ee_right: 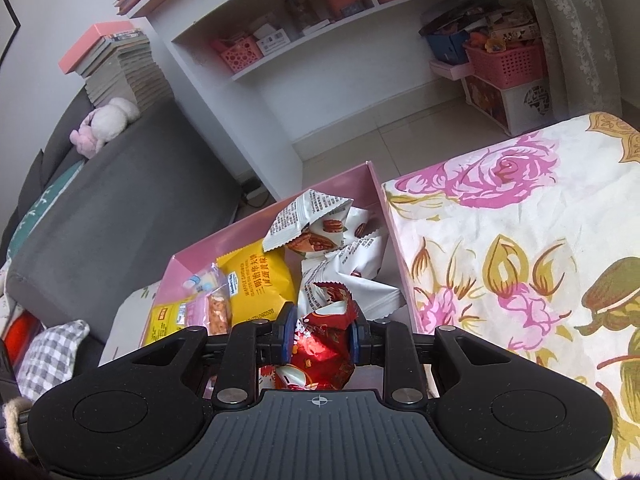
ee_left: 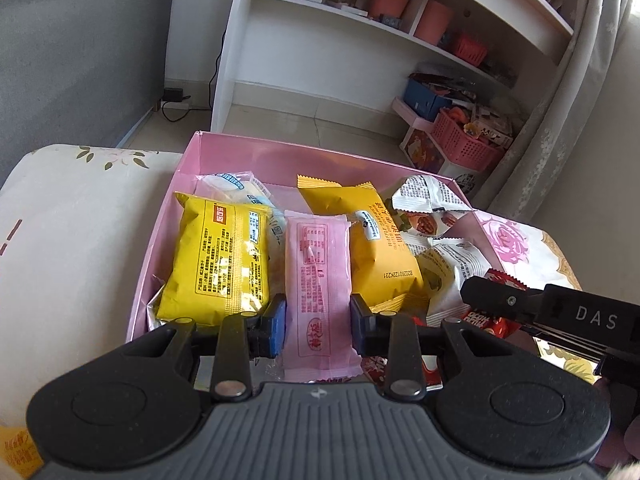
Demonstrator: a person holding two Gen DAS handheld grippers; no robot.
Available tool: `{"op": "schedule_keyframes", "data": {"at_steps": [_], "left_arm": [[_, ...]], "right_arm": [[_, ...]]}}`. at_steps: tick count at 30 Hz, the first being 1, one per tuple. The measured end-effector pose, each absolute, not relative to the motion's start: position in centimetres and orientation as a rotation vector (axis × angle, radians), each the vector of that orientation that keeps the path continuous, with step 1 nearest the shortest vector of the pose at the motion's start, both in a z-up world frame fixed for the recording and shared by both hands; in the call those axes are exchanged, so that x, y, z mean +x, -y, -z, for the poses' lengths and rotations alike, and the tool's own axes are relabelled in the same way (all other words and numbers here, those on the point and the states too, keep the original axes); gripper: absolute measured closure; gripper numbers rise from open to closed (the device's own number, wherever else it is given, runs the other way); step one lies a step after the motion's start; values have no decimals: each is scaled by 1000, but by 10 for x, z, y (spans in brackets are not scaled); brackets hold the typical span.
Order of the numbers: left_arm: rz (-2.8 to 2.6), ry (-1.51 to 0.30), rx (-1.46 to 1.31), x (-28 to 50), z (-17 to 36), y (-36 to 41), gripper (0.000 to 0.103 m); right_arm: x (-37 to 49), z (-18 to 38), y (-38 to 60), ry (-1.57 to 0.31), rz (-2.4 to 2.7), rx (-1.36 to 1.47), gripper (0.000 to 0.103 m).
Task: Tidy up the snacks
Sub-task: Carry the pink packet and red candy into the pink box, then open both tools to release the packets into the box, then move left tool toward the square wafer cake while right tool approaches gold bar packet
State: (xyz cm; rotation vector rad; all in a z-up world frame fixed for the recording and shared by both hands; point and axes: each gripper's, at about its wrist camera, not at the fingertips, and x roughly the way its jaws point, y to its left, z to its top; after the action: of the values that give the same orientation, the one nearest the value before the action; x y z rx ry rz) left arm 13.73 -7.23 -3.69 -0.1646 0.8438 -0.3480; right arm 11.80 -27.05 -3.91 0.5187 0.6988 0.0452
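Observation:
A pink box on the floral cloth holds several snack packets. My left gripper is shut on a pink packet that lies lengthwise in the box between a yellow packet and an orange waffle packet. White nut packets fill the box's right end. There my right gripper is shut on a crinkled red packet, low in the near right corner of the pink box. In the left wrist view the right gripper reaches in from the right.
The floral cloth spreads to the right of the box. Beyond the box are tiled floor and a white shelf unit with pink baskets. A grey sofa stands to the left. A yellow packet lies at the near left.

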Motion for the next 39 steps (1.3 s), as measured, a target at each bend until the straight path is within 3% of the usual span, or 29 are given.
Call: {"op": "schedule_keyframes", "data": {"at_steps": [5, 7, 9, 12, 14, 18, 23, 27, 34, 39], "left_arm": [[361, -834, -163, 134, 33, 73, 68], [364, -834, -163, 133, 31, 72, 65], [366, -831, -165, 130, 28, 72, 60], [372, -816, -152, 122, 21, 71, 49], [376, -806, -134, 116, 16, 72, 35], [380, -797, -102, 105, 9, 71, 27], [387, -790, -66, 92, 3, 68, 15], [382, -784, -40, 81, -2, 65, 10], [375, -780, -13, 61, -6, 61, 1], [353, -760, 5, 41, 6, 51, 0]], "right_arm": [[116, 34, 271, -694, -65, 527, 75], [114, 31, 272, -688, -71, 535, 70], [111, 27, 273, -682, -73, 536, 61], [105, 22, 274, -679, -75, 522, 57], [100, 18, 276, -677, -76, 517, 53], [87, 11, 279, -667, -84, 517, 39], [69, -1, 280, -659, -100, 471, 31], [52, -7, 279, -650, -114, 432, 18], [31, -12, 272, -656, -130, 346, 11], [18, -6, 264, -662, -126, 259, 6]]}}
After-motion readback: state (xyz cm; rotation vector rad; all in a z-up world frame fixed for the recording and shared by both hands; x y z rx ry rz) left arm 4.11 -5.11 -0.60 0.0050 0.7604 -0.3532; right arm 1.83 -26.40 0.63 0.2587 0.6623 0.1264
